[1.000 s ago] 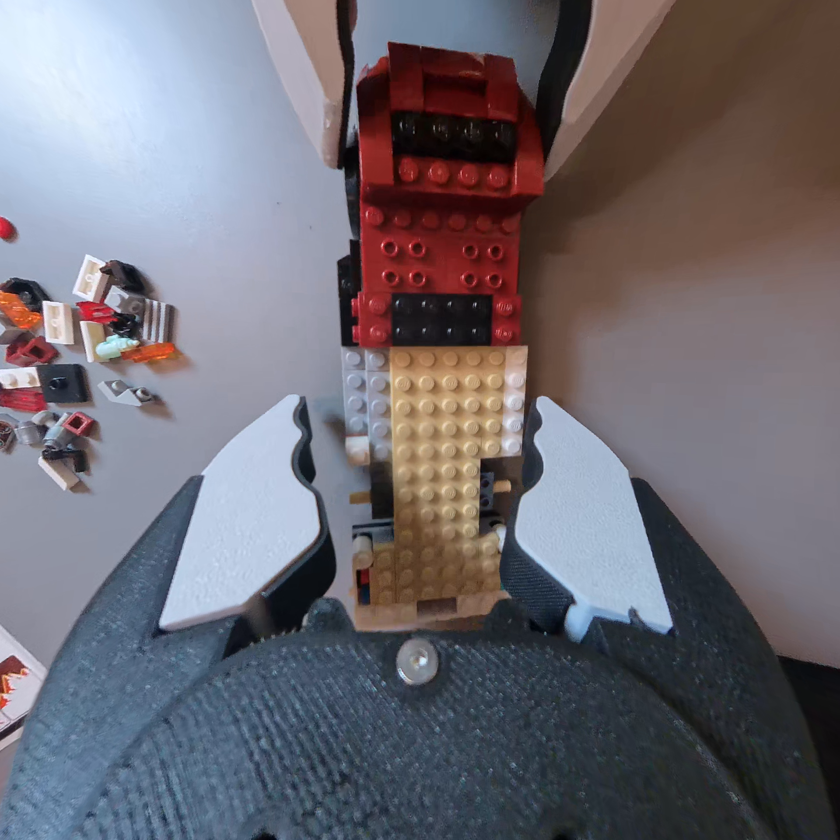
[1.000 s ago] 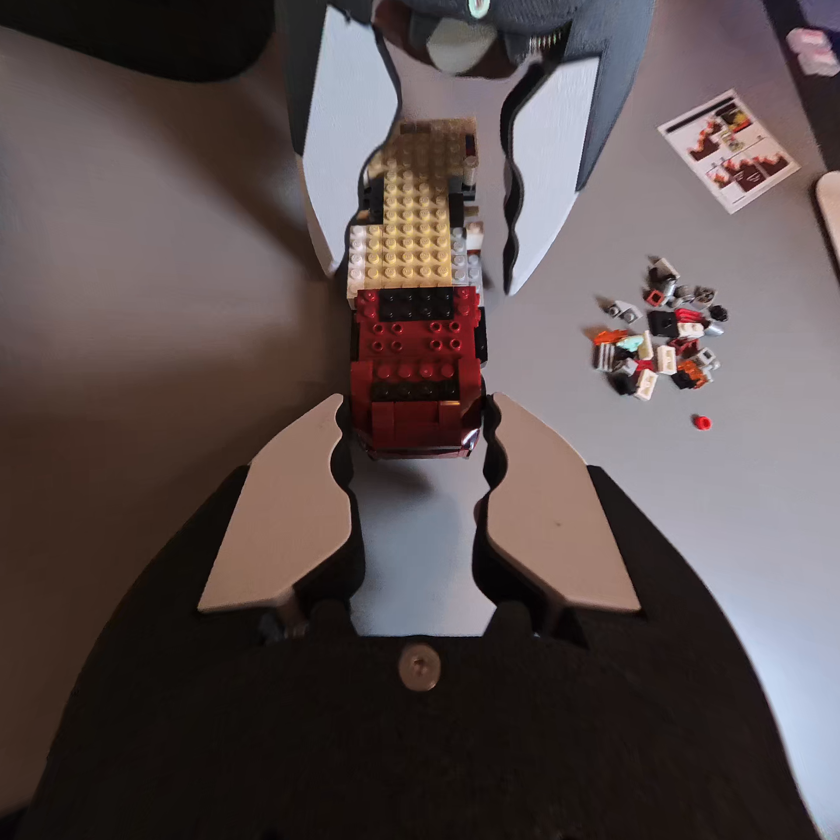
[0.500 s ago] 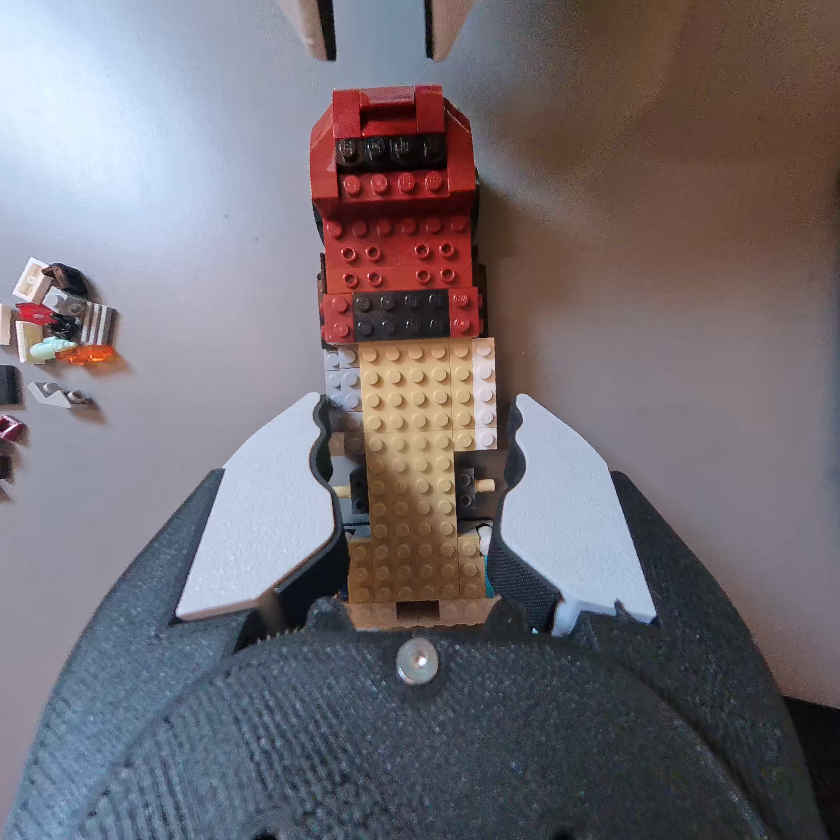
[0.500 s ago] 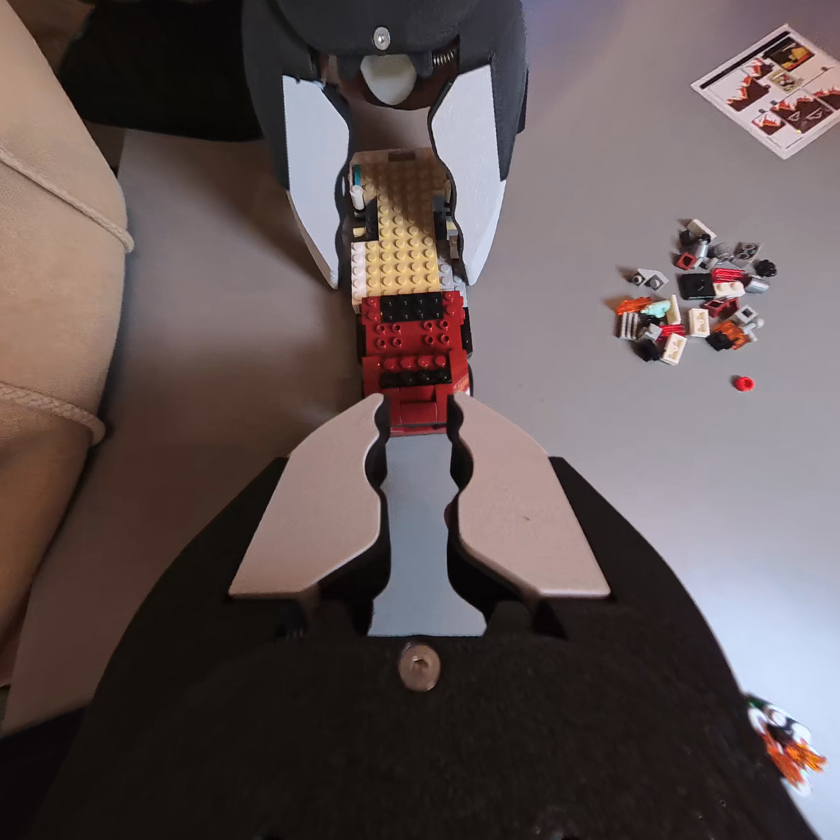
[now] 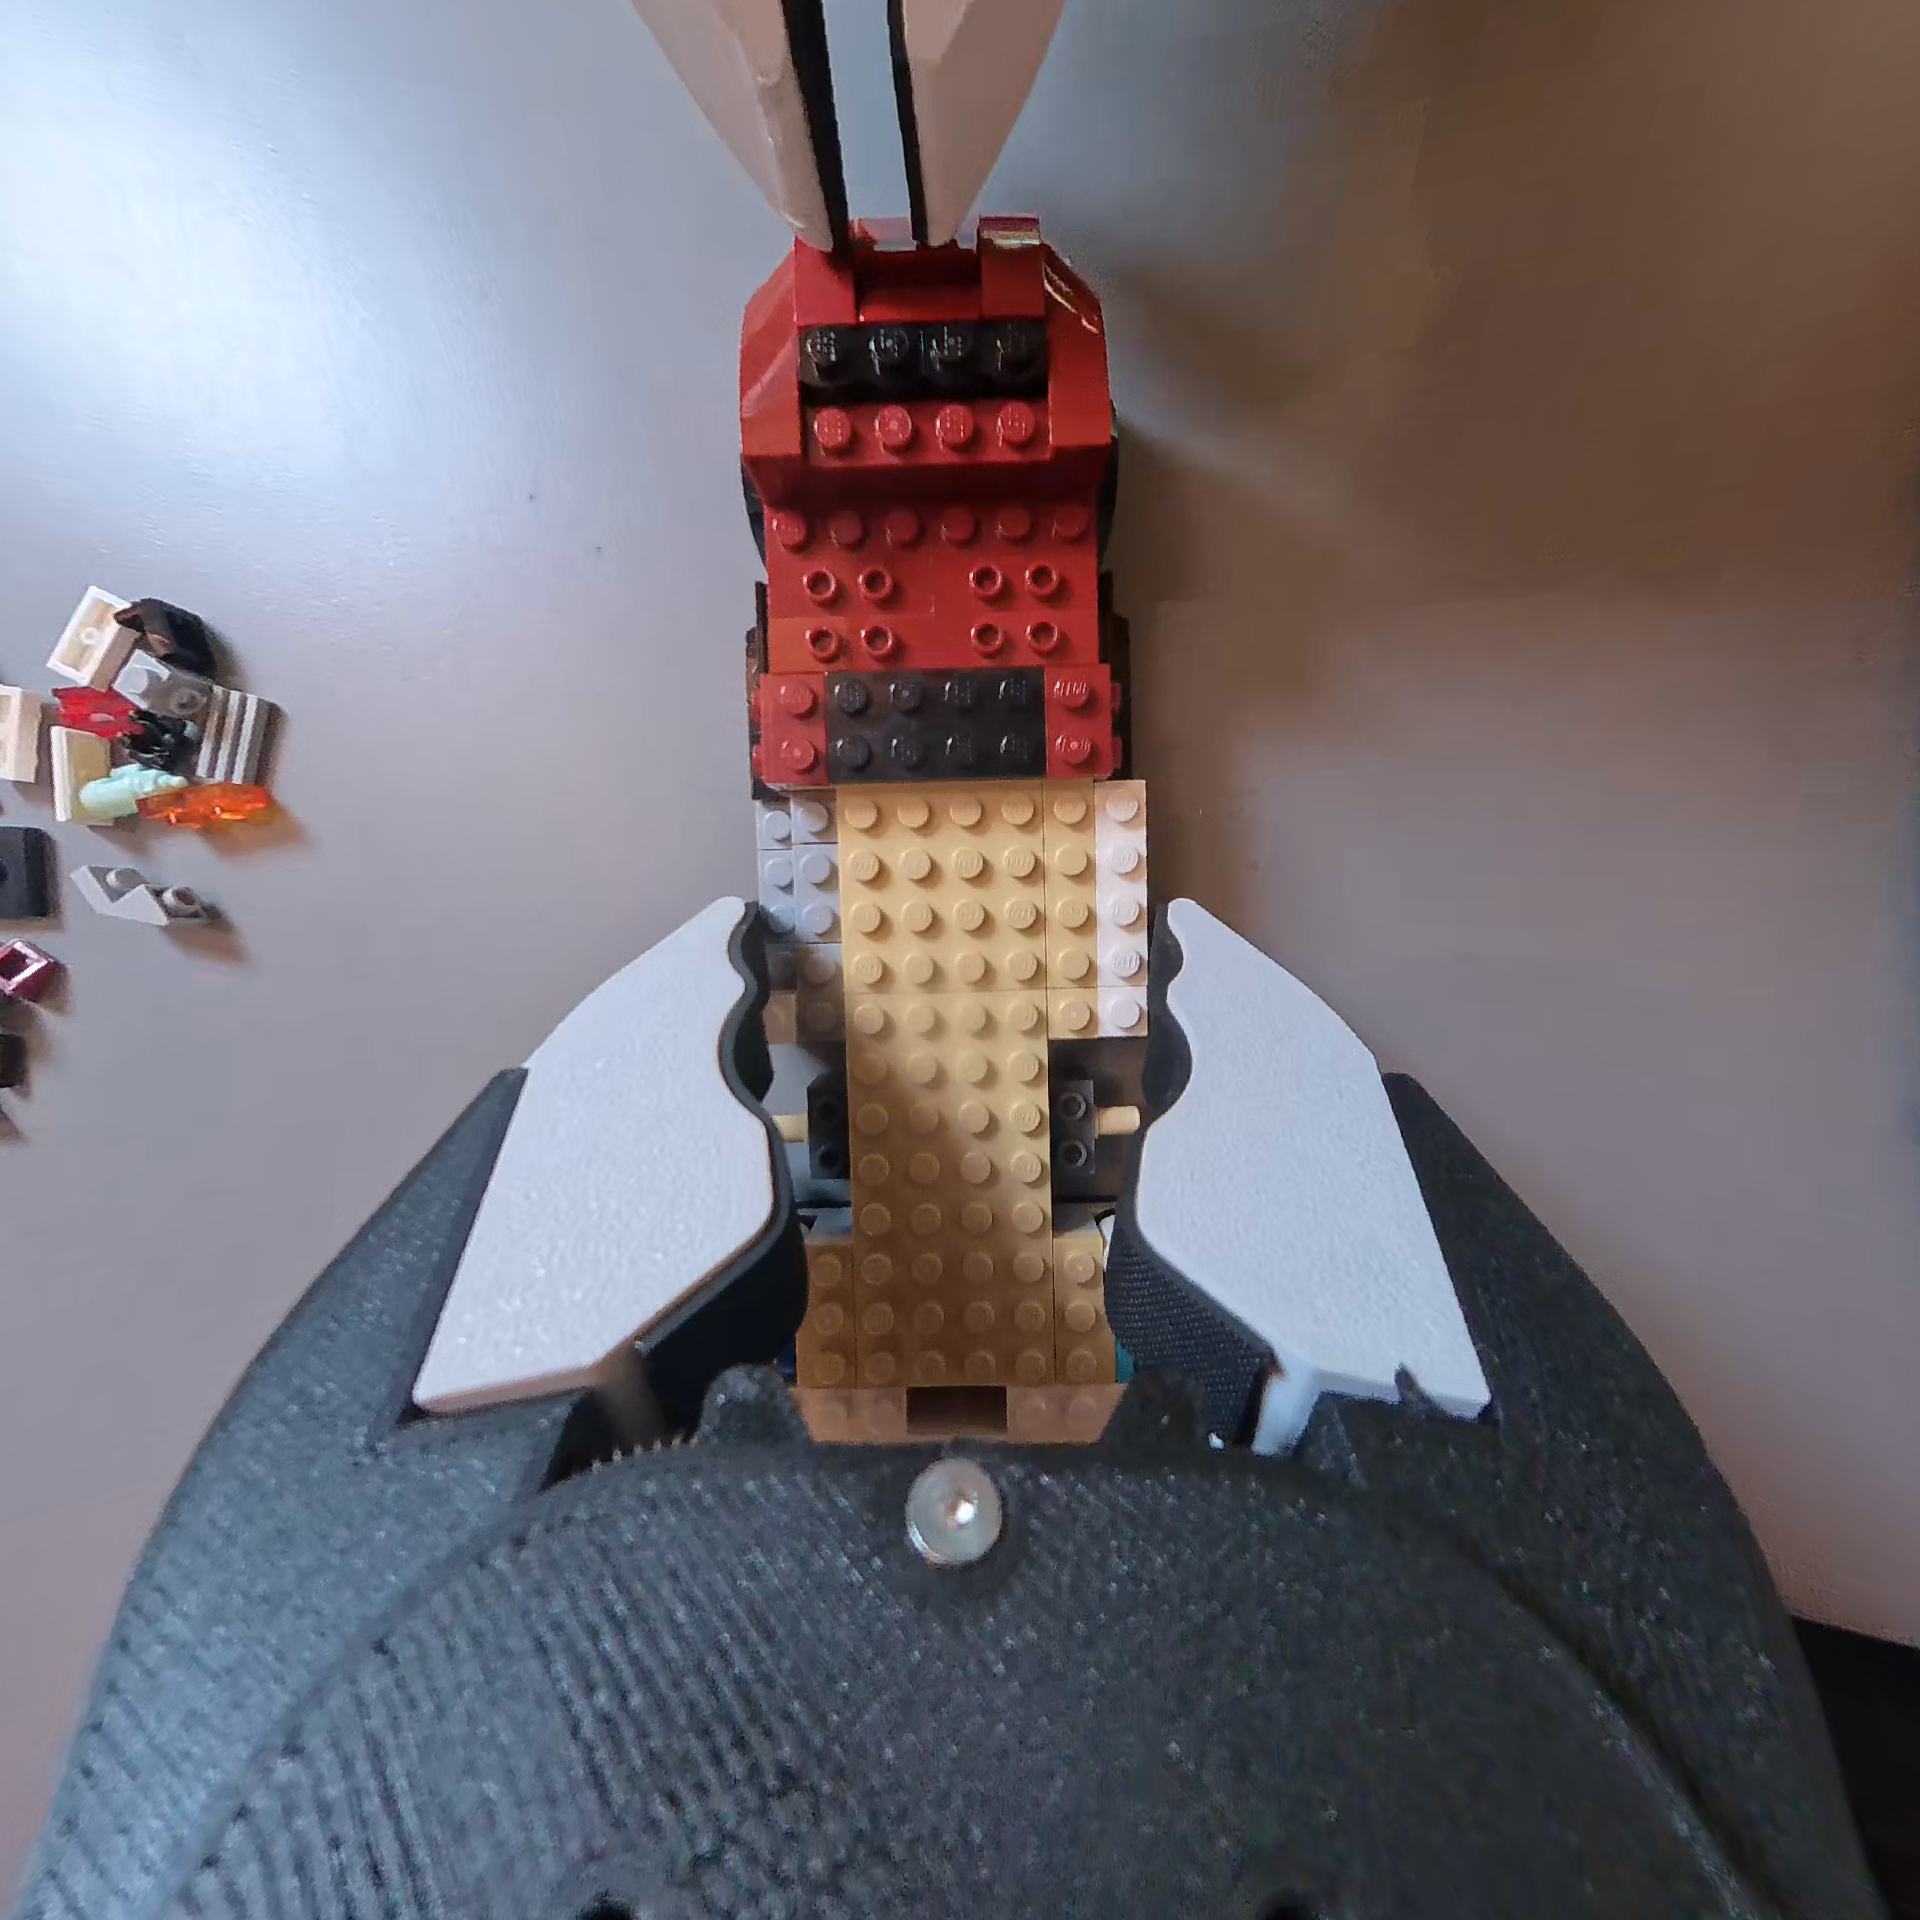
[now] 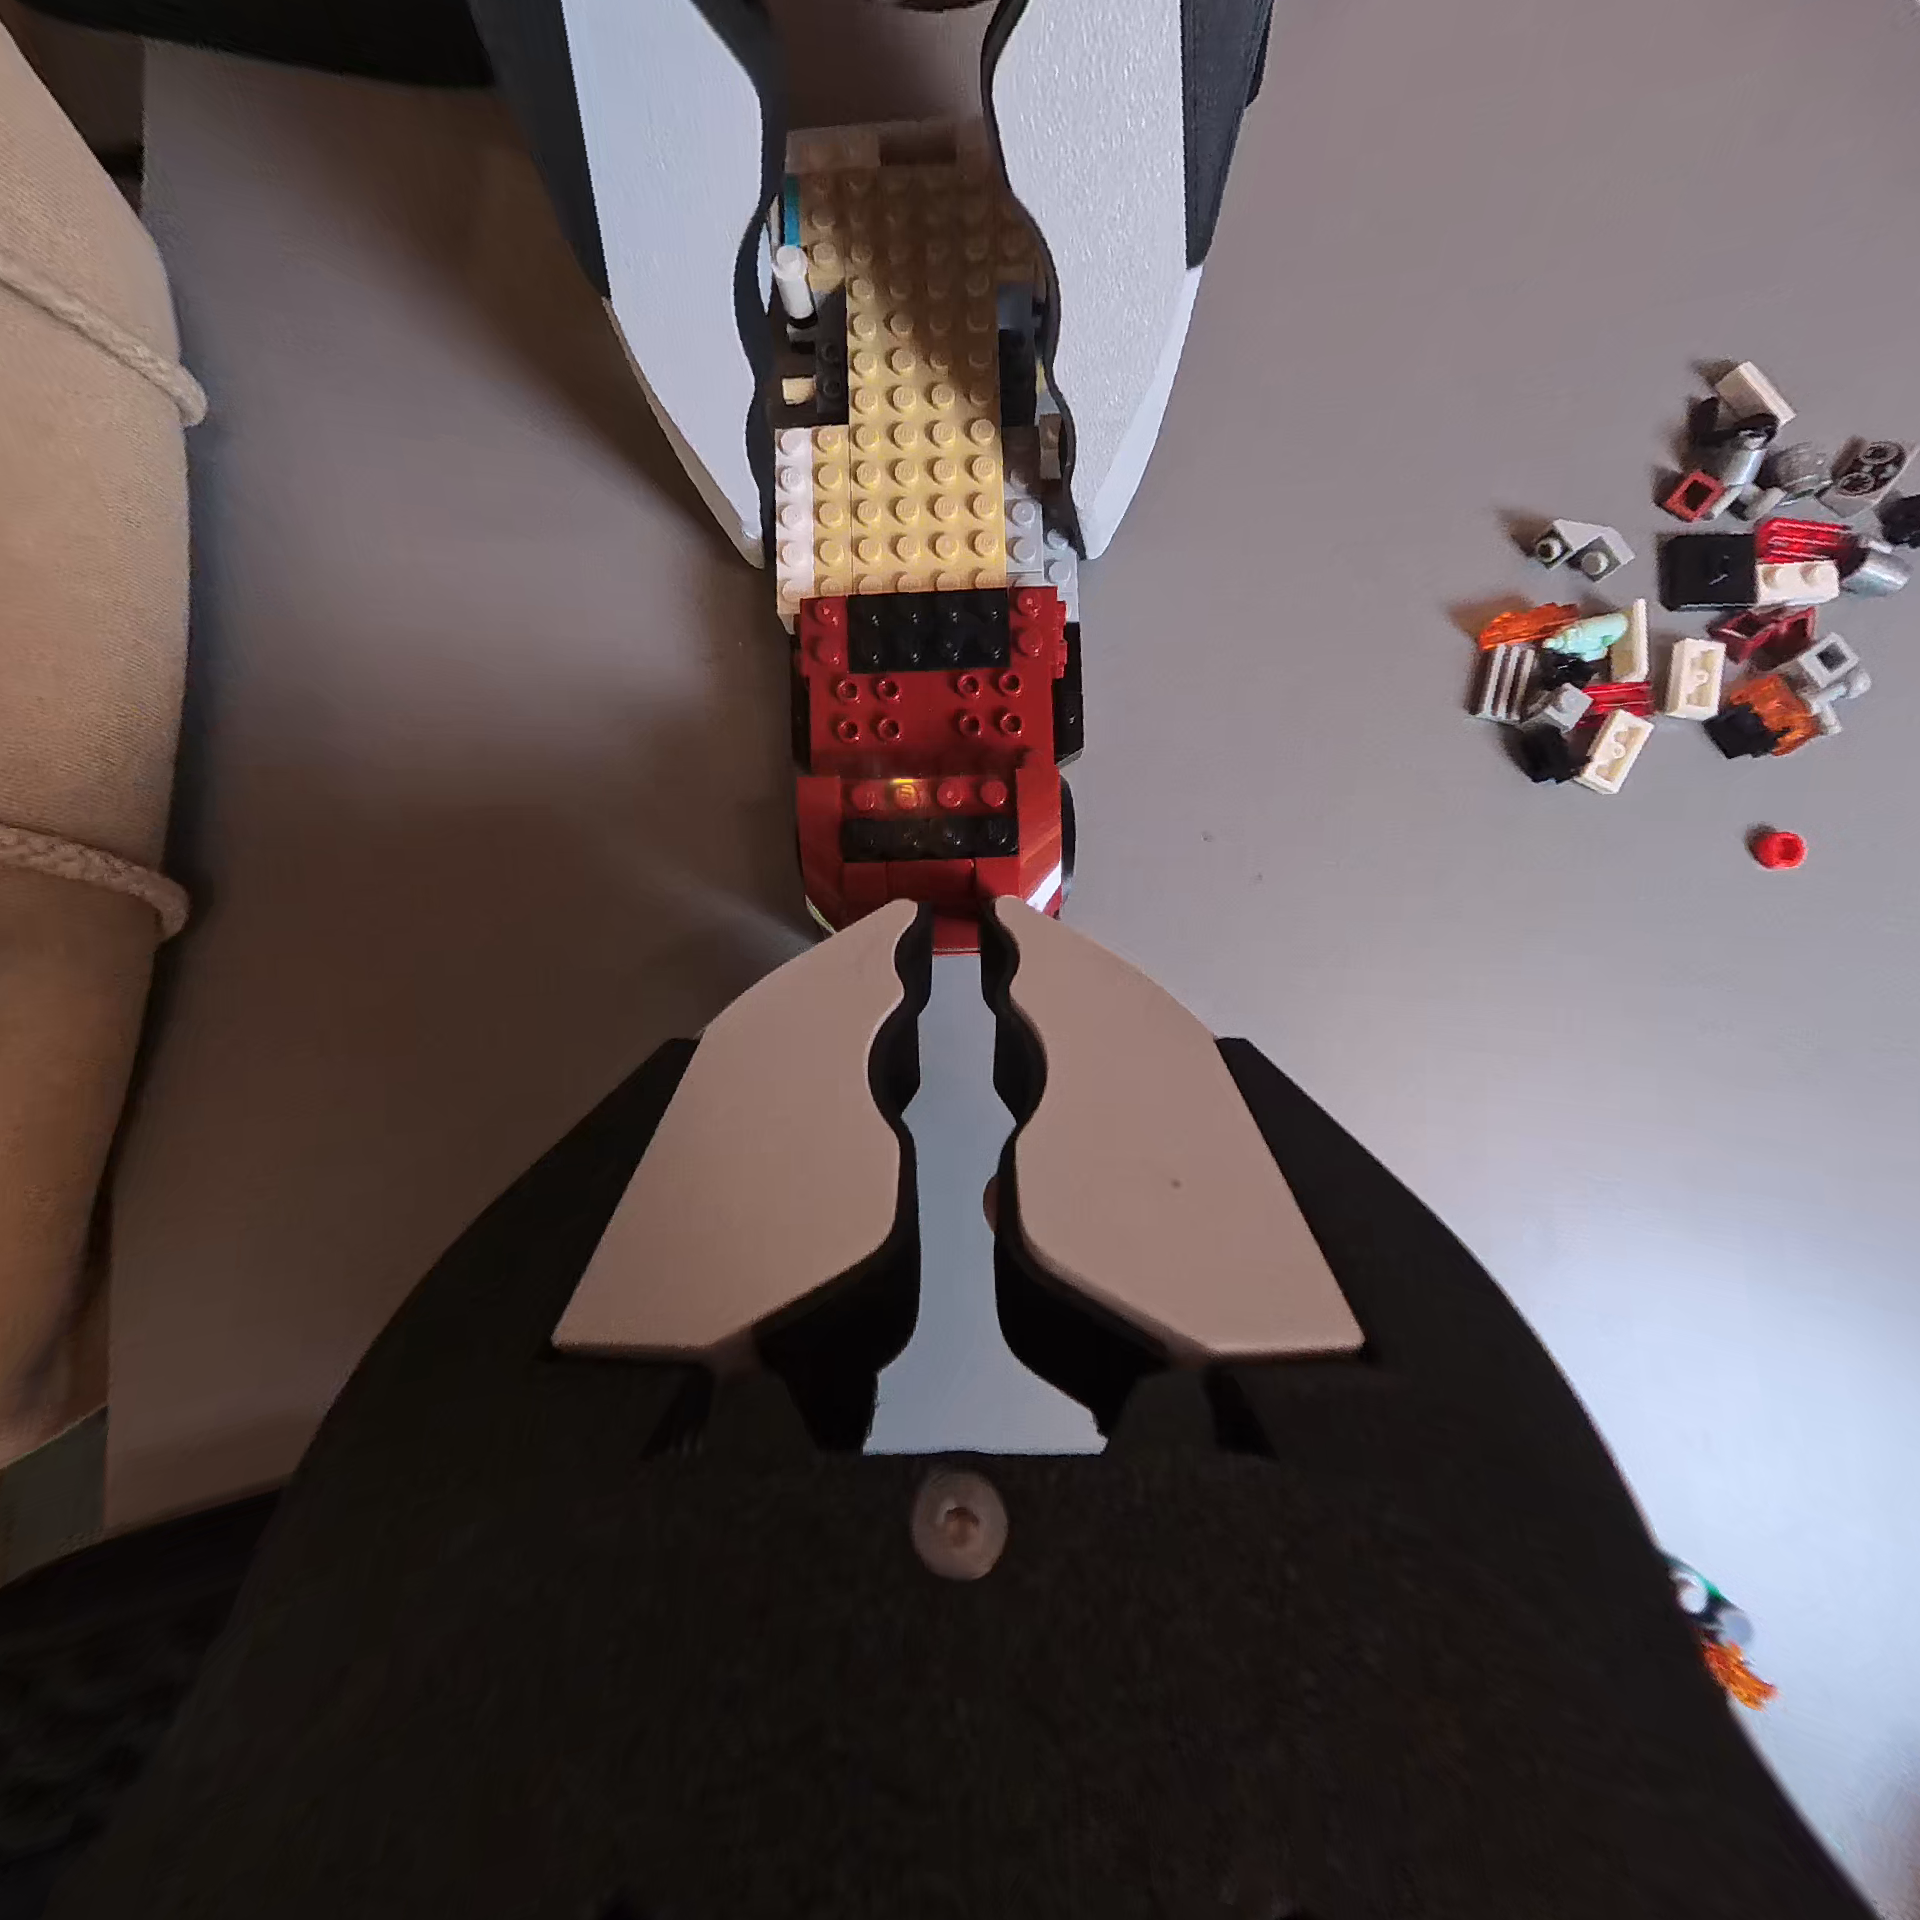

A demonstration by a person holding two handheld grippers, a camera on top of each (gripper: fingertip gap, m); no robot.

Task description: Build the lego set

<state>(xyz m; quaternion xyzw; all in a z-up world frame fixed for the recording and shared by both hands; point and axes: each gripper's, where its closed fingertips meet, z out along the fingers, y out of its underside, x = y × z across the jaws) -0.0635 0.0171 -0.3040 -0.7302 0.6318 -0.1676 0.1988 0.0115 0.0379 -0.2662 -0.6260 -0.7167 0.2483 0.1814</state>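
A brick-built vehicle [image 5: 935,582] with a dark red front and a tan studded rear lies on the grey table [image 5: 416,416]. My left gripper [image 5: 956,914] is shut on its tan rear. Both pads press the grey and white side bricks. The right wrist view shows the same grip [image 6: 925,545] on the vehicle [image 6: 925,717]. My right gripper [image 6: 956,906] faces it, its pads a narrow slit apart. Its tips lie over the front edge of the red nose, where red shows through the slit. It enters the left wrist view from the top [image 5: 883,234].
A pile of small loose bricks [image 6: 1683,623] lies on the table [image 6: 1351,1039] beside the vehicle, also in the left wrist view [image 5: 135,748]. A single red round piece [image 6: 1777,847] lies near it. A beige cushion [image 6: 73,520] borders the table's other side. My right fingertips sit around 9 centimeters from my left ones. From either gripper's tips it is about 15 centimeters to the single red round piece [image 6: 1777,847].
My left jaws closed in onto the tan rear. My right jaws, wide around the red nose a second ago, narrowed to a slit and now sit at the nose's front edge.
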